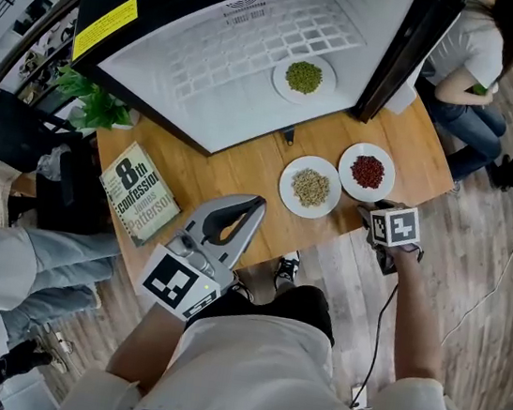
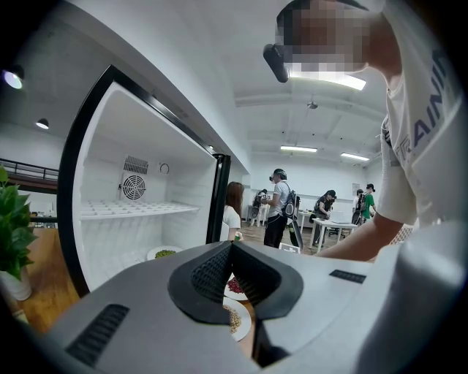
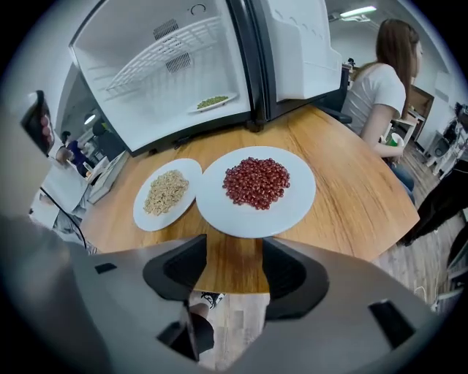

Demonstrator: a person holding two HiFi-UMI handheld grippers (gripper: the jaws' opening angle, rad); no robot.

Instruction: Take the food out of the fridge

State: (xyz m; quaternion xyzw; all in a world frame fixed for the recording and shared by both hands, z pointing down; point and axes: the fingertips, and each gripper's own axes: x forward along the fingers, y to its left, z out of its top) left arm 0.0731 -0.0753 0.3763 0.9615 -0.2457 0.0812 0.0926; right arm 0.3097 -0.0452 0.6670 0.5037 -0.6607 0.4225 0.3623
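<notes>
Wooden counter (image 1: pixel 242 174) has a small white fridge (image 1: pixel 205 97) on it, and the fridge door is open. One plate of green beans (image 1: pixel 304 77) is still inside the fridge, sitting on its floor. That plate is the job that is left.

Two plates are already out. A plate of tan grains (image 1: pixel 310 187) sits on the counter just in front of the fridge. A plate of red beans (image 1: pixel 366 171) sits in front of the fridge too, touching the right side of the tan plate or very close to it. So I think about two parts of the job are done and one part is left.

Well out in front of the fridge, the left hand-held gripper (image 2: pixel 232 245) points at the open fridge. Its jaws are pressed together at the tips, with nothing between them. It touches no plate.

Further right, also in front of the fridge, the right hand-held gripper (image 3: pixel 234 252) tips down at the near edge of the counter. Its jaws are wide apart and hold nothing. The plate of red beans lies just past them, and the jaws do not touch it.
</notes>
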